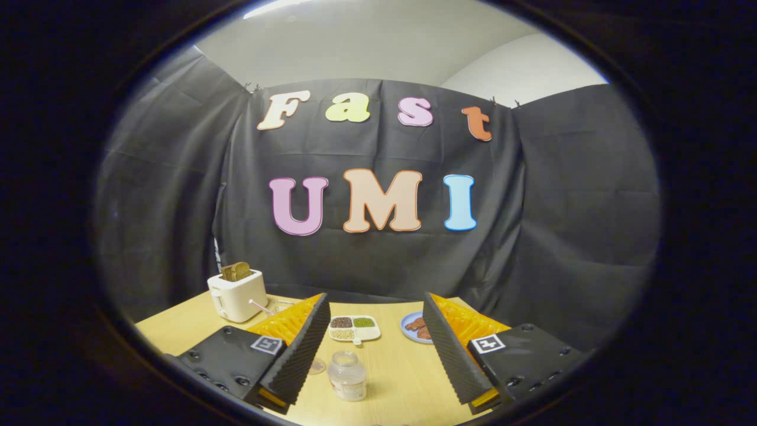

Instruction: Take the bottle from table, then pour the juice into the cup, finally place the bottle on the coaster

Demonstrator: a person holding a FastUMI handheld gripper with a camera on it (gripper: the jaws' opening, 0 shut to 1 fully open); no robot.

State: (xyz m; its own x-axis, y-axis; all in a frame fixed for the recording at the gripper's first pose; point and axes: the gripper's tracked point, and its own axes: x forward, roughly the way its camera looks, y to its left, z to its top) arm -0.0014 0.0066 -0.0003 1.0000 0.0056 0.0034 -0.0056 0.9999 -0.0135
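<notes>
On the wooden desk [408, 378], a clear bottle [347, 375] stands upright between the tool's [377, 337] wide-apart fingers. Beyond, a divided dish [355, 329] holds 3 grain portions; bread is seen in a toaster [238, 294].

Light from overhead ceiling strip [278, 7], even, moderately bright. Pale wooden table [402, 378] well lit; small clear plastic bottle [348, 376] casts soft shadow to right. Black cloth wall dim, matte, no glare. Strong fisheye bending toward edges. Tongs [378, 349] held wide apart, sharp.
</notes>
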